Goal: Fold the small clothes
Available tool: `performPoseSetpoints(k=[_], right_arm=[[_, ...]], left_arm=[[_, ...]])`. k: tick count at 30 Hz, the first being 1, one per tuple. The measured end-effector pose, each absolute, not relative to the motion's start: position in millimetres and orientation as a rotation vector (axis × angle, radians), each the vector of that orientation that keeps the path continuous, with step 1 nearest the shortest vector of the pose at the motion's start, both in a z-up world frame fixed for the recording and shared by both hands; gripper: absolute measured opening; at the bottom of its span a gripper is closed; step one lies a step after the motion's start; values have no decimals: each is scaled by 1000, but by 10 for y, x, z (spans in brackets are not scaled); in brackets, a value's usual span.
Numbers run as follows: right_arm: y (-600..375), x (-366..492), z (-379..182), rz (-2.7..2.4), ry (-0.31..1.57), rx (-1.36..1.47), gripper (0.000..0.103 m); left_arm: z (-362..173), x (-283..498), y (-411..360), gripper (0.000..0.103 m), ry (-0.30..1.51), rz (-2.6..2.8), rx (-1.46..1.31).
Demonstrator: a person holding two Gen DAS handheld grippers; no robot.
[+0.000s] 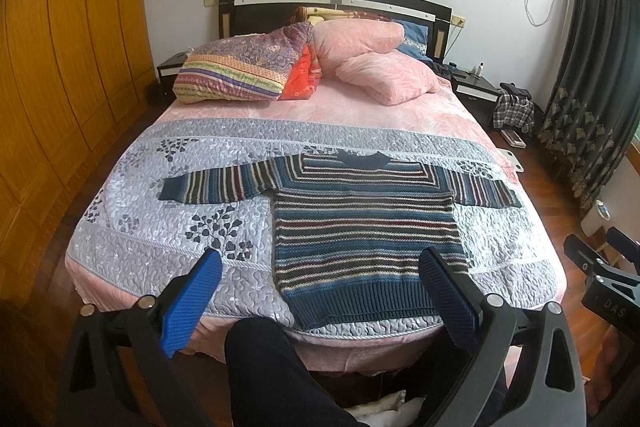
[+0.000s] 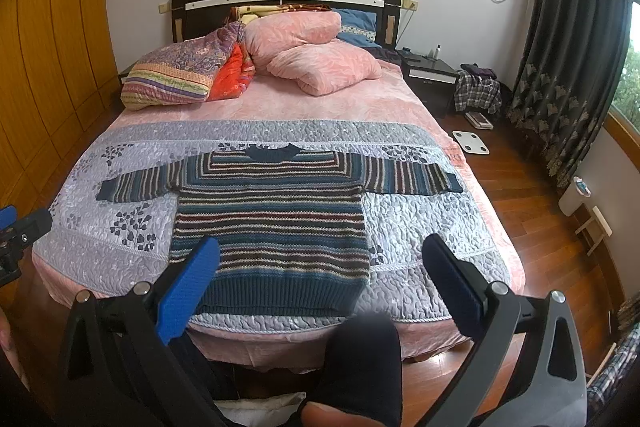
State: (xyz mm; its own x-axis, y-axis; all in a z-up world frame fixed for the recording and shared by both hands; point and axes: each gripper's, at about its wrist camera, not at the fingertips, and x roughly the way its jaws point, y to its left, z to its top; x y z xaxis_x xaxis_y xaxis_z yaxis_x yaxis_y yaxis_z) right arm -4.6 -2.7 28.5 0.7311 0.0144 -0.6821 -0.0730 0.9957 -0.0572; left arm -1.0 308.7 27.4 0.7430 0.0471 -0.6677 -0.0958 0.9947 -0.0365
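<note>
Now the sweater (image 1: 368, 223) lies flat mid-frame on the bed (image 1: 132, 227), unfolded; both grippers' fingers (image 1: 192, 303) gape empty, so next grab a sleeve.

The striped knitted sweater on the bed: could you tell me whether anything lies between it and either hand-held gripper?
Nothing visible does. The striped knitted sweater lies flat on the grey quilted bedspread, sleeves spread, with nothing on it. The left hand-held gripper and right hand-held gripper hover open above its hem.

Behind the pink fluffy pillows (image 2: 308, 55), mostly hidden: a blue pillow (image 2: 358, 23). Beside the dark wooden nightstand (image 2: 430, 75), too small to make out: a little bottle (image 2: 438, 51). Blurred below: a dark trouser knee (image 2: 368, 355).
</note>
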Motion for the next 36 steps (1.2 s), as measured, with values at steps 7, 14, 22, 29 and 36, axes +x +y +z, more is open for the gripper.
performPoseSetpoints(k=[7,14,22,29,36], right_arm=[[-64,-65,320,50,745,-80,100],[-66,-67,306,49,740,-81,100],[-56,-71,295,49,736,-82,100],[-65,-76,309,47,734,-82,100],[-86,-105,332,49,722,-81,100]], left_arm=[[321,3,3113,99,726,79,-69],[328,-10,3111,99,722,80,-69],[408,1,3135,99,714,80,-69],[428,-7,3120,99,708,78,-71],[450,-45,3112,99,700,82,-74]])
